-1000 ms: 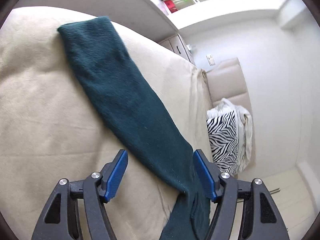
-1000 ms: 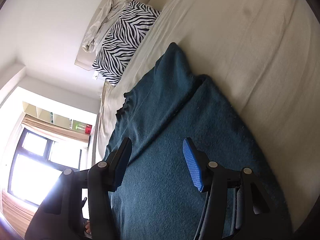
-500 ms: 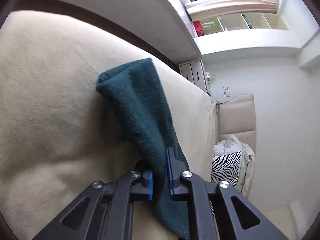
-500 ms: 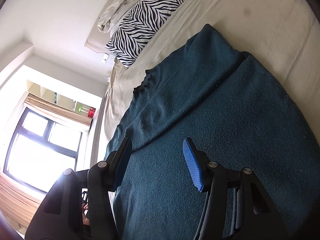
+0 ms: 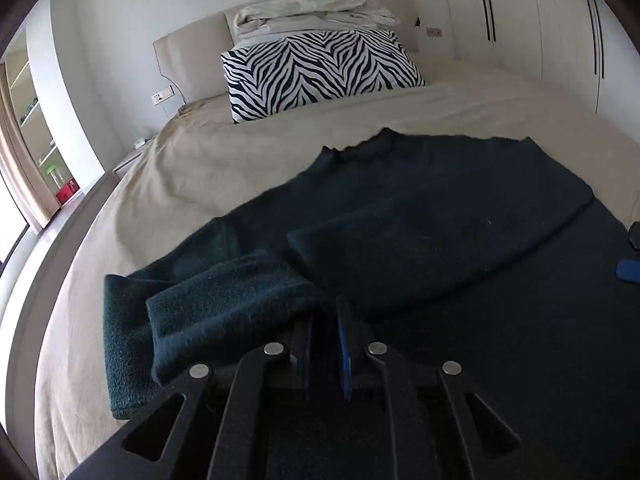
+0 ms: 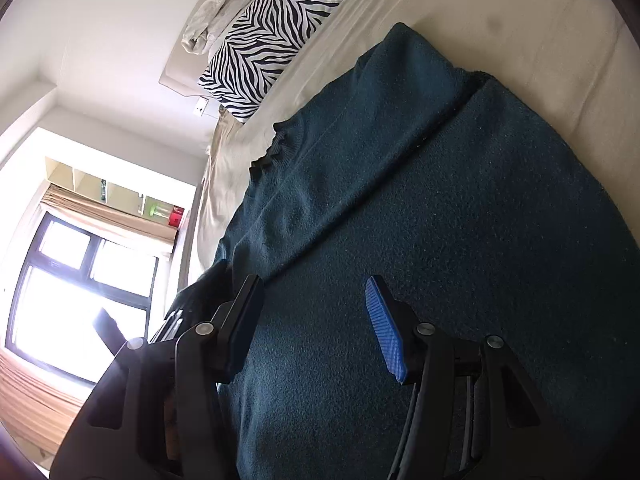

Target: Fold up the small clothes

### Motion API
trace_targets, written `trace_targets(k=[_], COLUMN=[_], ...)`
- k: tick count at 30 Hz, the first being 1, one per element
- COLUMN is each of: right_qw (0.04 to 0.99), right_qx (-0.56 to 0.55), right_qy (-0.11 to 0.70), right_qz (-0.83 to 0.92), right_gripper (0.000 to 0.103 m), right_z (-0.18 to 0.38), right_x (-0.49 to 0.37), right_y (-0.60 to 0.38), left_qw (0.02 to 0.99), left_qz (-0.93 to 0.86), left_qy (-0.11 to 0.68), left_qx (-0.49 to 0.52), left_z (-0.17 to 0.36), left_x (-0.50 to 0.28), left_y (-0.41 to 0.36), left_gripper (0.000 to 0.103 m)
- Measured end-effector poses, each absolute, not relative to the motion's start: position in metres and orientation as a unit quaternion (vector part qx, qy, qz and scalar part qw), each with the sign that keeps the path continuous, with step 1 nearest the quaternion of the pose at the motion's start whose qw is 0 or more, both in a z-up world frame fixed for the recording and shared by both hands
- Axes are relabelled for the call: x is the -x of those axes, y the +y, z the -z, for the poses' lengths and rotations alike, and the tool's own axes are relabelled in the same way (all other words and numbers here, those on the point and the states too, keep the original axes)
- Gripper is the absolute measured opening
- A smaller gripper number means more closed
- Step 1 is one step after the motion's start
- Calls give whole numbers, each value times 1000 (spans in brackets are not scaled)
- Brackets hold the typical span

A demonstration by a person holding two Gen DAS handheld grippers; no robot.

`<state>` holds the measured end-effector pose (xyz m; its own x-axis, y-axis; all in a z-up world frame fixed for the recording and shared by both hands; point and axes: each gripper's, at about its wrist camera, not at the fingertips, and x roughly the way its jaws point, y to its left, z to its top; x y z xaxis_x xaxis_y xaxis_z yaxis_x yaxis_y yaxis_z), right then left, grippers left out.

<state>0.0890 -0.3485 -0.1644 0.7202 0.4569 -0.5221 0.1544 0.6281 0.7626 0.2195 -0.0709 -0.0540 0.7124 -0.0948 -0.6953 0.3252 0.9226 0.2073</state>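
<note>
A dark teal sweater [image 5: 440, 208] lies spread on the beige bed [image 5: 224, 160]. Its right sleeve is folded across the body. My left gripper [image 5: 324, 320] is shut on the left sleeve [image 5: 224, 296] and holds it doubled back over the sweater's body. In the right wrist view the sweater [image 6: 420, 220] fills the frame, and my right gripper [image 6: 316, 308] is open and empty just above the fabric. A blue pad of the right gripper [image 5: 628, 270] shows at the right edge of the left wrist view.
A zebra-print pillow [image 5: 320, 68] with a pale bundle of bedding [image 5: 316, 14] on it leans against the headboard. A window [image 6: 80, 288] and shelves [image 6: 120, 196] stand left of the bed. Wardrobe doors [image 5: 540, 20] stand on the right.
My left gripper closed on the left sleeve, lifted it and swung it over the sweater's body. My right gripper stayed open over the sweater, shifting slightly.
</note>
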Motion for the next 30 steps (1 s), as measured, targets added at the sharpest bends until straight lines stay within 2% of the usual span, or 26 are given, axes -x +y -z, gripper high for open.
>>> trace_targets(k=[1,4,5,8,10,13,18,23,26,30], right_qw=[827,828,827,824,831,854,901,914,895,870], right_qx=[-416,-398,-394,-382,-357,-292,-90,167,293,385], right_qy=[367,381,386,403,409,410,388,320,286,260], right_qz=[-93,-100,-103,-112,-120,-132,-170,-185,-175,-168], right_gripper=[53,53,53,53,53,53,53,53,51,49], right_z=[165,166,167,169,163,145,106,106,132,161], right_x=[-91,-101,-106,-126,-139,-158,-181,-174,-170,-166], right_y=[-348,-343,-340,-325,-309,-276,-185,-67,-17,19], left_qw=[910,908,907,909,920,939,940,897,883,889], left_qz=[118,137,139,143,160,161,97,56,52,52], left_qy=[365,363,357,336,330,304,283,303,298,292], left_qx=[-158,-159,-177,-203,-141,-20,166,318,360,350], left_z=[62,69,70,64,49,27,21,47,50,41], left_x=[-216,-200,-196,-183,-179,-171,-186,-201,-202,-203], left_y=[-71,-64,-63,-53,-31,24,128,206,225,223], left_gripper=[17,52,59,61,62,73,73,63,63,63])
